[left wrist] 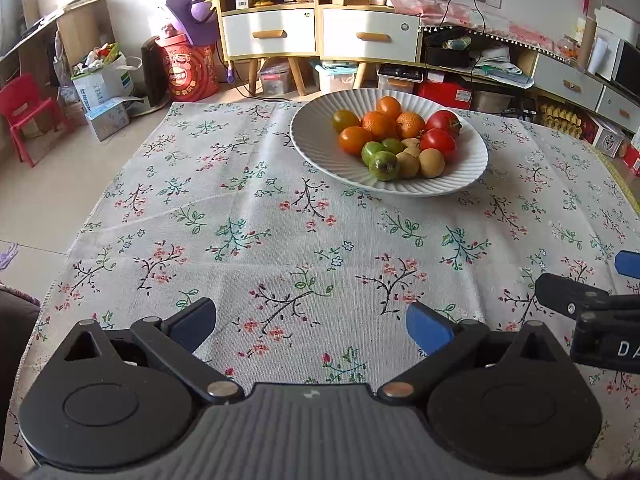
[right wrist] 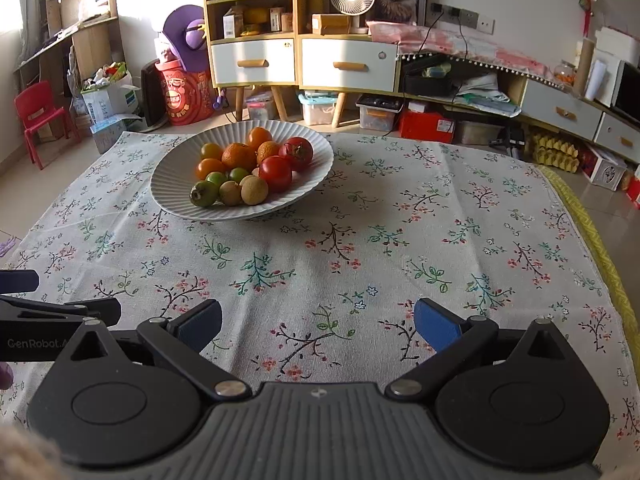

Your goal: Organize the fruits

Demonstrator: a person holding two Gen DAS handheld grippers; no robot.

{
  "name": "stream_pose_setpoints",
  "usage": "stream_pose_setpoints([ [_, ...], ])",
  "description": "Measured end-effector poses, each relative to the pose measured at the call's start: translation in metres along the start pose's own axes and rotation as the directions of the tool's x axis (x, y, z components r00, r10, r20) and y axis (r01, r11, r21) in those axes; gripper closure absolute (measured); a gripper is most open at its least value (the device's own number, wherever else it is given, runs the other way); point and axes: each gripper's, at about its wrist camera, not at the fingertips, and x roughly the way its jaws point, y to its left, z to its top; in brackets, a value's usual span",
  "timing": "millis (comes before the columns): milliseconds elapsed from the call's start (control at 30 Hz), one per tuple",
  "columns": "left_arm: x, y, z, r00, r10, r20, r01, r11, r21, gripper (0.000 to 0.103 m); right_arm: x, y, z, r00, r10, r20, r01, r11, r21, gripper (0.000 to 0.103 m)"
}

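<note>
A white ribbed bowl stands on the far part of the floral tablecloth. It holds oranges, two red tomatoes, green fruits and small brown round fruits. My left gripper hovers open over the near cloth, nothing between its fingers. My right gripper is open too, and empty, well short of the bowl. Each gripper shows at the edge of the other's view, the right gripper and the left gripper.
The tablecloth covers a low table, its right edge trimmed in yellow. Beyond the table stand a wooden drawer cabinet, a red bucket, a red child's chair, boxes and storage bins on the floor.
</note>
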Motion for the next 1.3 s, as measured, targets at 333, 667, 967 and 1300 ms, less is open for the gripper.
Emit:
stream_pose_setpoints([
  [333,0.009,-0.006,-0.008,0.999,-0.012,-0.034,0.012,1.0,0.003,0.008,0.013,-0.001,-0.008,0.998,-0.002,-0.059,0.002,1.0,0.005,0.001],
  [667,0.008,-0.007,-0.008,1.0,-0.01,-0.028,0.01,1.0,0.002,0.008,0.009,0.003,-0.009,0.998,0.003,-0.069,-0.003,1.0,0.0,0.001],
  [967,0.005,-0.007,-0.006,1.0,-0.016,-0.018,0.016,1.0,-0.001,0.008,0.007,0.006,-0.007,0.998,0.008,-0.064,-0.008,1.0,-0.009,0.001],
  [1300,0.007,-0.007,-0.006,1.0,-0.005,-0.025,0.005,1.0,0.006,0.008,0.007,0.006,-0.006,0.998,0.007,-0.064,-0.008,1.0,-0.013,0.001],
])
